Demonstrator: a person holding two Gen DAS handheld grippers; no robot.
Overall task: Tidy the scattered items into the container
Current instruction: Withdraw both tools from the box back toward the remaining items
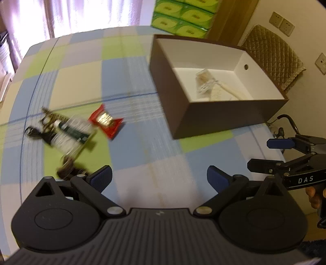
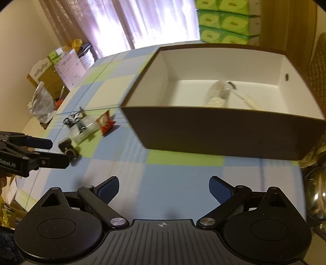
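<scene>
A brown box [image 1: 220, 120] with a white inside stands on the checked tablecloth at the right; a clear packet [image 1: 203, 81] and a pale stick-like item lie in it. The same box [image 2: 224, 130] fills the right wrist view. On the cloth to its left lie a red snack packet [image 1: 107, 123] [image 2: 105, 121], a clear bag with a green label [image 1: 70, 132] [image 2: 83, 128], a tangle of dark cord [image 1: 43, 122] and a small dark object [image 1: 68, 170] [image 2: 68, 149]. My left gripper [image 1: 159, 177] hangs open above the cloth, holding nothing. My right gripper [image 2: 164, 188] is open and holds nothing.
Green tissue packs [image 1: 183, 17] are stacked behind the box. A quilted chair back [image 1: 273, 55] stands at the right. Boxes and bags [image 2: 51, 81] crowd the floor beyond the table's left edge. A shiny metal pot [image 2: 315, 195] sits at the right edge.
</scene>
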